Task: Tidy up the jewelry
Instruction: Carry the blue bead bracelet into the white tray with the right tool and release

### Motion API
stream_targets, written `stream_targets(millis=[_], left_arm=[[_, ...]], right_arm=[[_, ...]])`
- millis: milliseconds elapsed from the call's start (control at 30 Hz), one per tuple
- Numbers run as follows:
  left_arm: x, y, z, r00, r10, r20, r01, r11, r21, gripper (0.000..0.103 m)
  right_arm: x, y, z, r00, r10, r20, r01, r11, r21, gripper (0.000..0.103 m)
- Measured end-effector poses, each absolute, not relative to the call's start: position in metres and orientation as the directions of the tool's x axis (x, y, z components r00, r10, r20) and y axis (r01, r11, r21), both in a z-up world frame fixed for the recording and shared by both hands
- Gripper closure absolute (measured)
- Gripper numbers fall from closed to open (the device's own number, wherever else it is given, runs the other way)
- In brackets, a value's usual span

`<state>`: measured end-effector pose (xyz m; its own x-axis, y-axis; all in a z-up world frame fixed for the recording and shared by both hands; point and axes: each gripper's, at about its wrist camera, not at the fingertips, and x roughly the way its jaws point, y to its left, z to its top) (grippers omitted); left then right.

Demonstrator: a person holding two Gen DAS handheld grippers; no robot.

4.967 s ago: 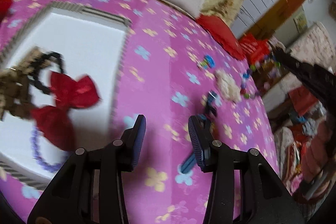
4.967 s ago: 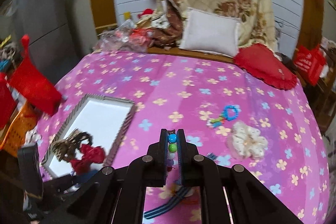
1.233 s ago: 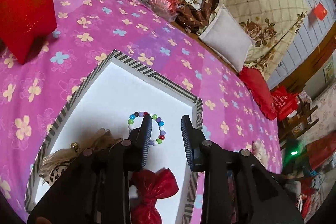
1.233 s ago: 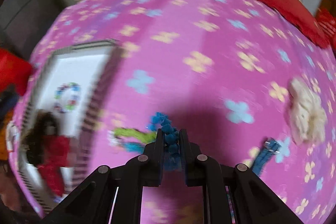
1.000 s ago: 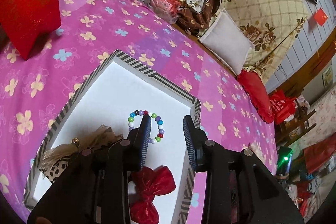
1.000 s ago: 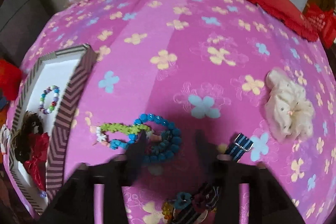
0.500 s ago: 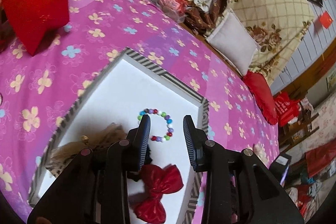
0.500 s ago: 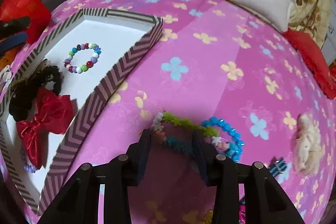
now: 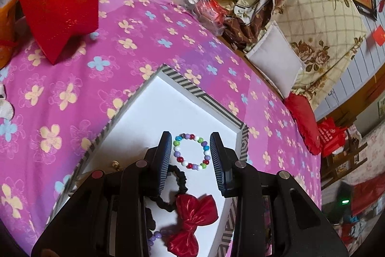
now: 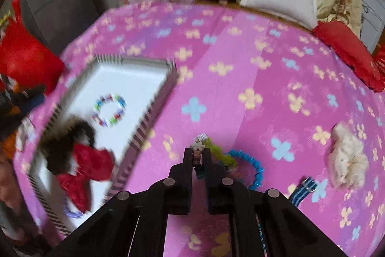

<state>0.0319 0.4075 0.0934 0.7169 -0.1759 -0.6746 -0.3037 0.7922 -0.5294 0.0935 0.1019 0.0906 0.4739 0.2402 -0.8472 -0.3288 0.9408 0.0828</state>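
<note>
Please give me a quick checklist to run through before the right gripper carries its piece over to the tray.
1. Right gripper shut on the green and blue bracelet; its jaws have just been closing: ok.
2. Whole bracelet clear of the cloth: cannot tell.
3. Blue bead bracelet free of the held one: cannot tell, they touch.
4. Bare white floor left in the tray: ok.
5. Left gripper out of the drop spot: not ok, it hangs over the bead ring.
</note>
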Motion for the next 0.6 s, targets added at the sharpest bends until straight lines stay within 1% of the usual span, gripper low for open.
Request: stream_targets(millis=[200, 300, 433, 600], left_arm=[[0.025, 0.423, 0.093, 0.723, -0.156, -0.673, -0.339, 0.769, -0.542, 0.072], [0.020, 0.433, 0.093, 0.726, -0.136, -0.674, -0.368, 0.752, -0.547, 0.072], [0.016, 0.446, 0.090, 0.718, -0.097, -0.689, -0.416, 0.734, -0.536, 0.072], [0.012, 0.457, 0.091, 0.709, -0.034, -0.704, -0.464, 0.729, -0.503, 0.072]], right_arm=[[0.087, 0.119, 0.144, 0.519, 0.323, -0.791, -0.360, 0.922, 0.140, 0.096], [0.085, 0.142, 0.160, 0.513, 0.374, -0.773, -0.401, 0.900, 0.170, 0.096], [0.089, 0.183, 0.155, 0.484, 0.384, -0.786, -0.450, 0.880, 0.153, 0.096], [0.106, 0.239, 0.133, 0.438, 0.377, -0.816, -0.489, 0.862, 0.136, 0.096]])
